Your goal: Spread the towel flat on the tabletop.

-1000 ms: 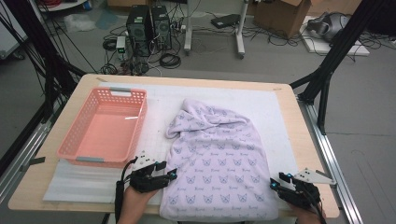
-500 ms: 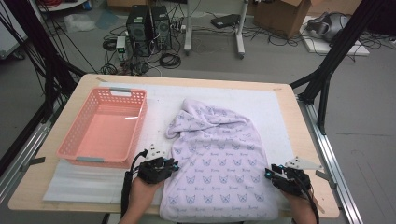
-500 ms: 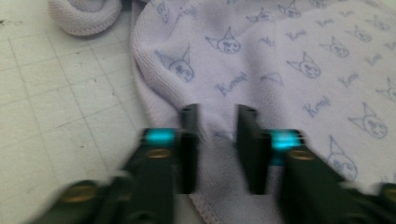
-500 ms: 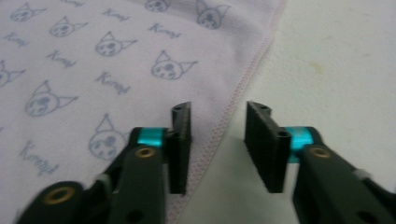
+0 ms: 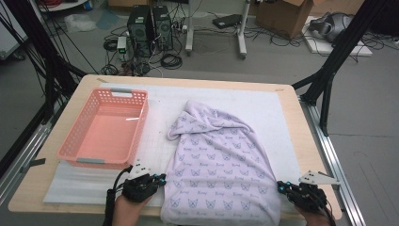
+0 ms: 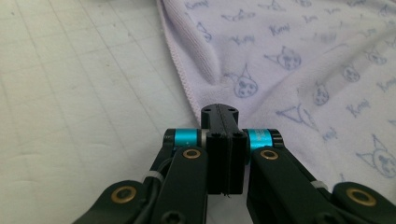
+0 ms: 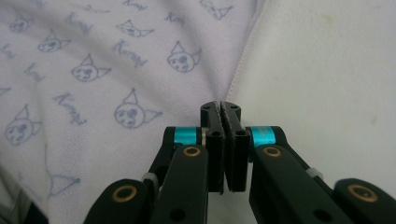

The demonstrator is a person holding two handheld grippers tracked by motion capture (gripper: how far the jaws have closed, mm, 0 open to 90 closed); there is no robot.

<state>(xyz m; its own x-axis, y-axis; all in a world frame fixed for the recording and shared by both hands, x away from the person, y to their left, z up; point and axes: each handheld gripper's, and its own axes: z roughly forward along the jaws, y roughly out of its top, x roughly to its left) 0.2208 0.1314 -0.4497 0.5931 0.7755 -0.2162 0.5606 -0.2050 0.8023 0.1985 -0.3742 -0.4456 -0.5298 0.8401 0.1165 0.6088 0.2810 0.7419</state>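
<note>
Viewing from above, I note the lilac cat-print towel (image 5: 221,169) spread on the bench's white mat (image 5: 277,113), right of the pink basket (image 5: 106,129). Left hand-held gripper (image 5: 160,179) sits at its near left hem, jaws together beside the edge. Right hand-held gripper (image 5: 281,187): jaws pressed together at the right hem; whether cloth is pinched, cannot tell.

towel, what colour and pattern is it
Pale lilac towel printed with small blue cat faces and script words, clearest in the right gripper view.
</note>
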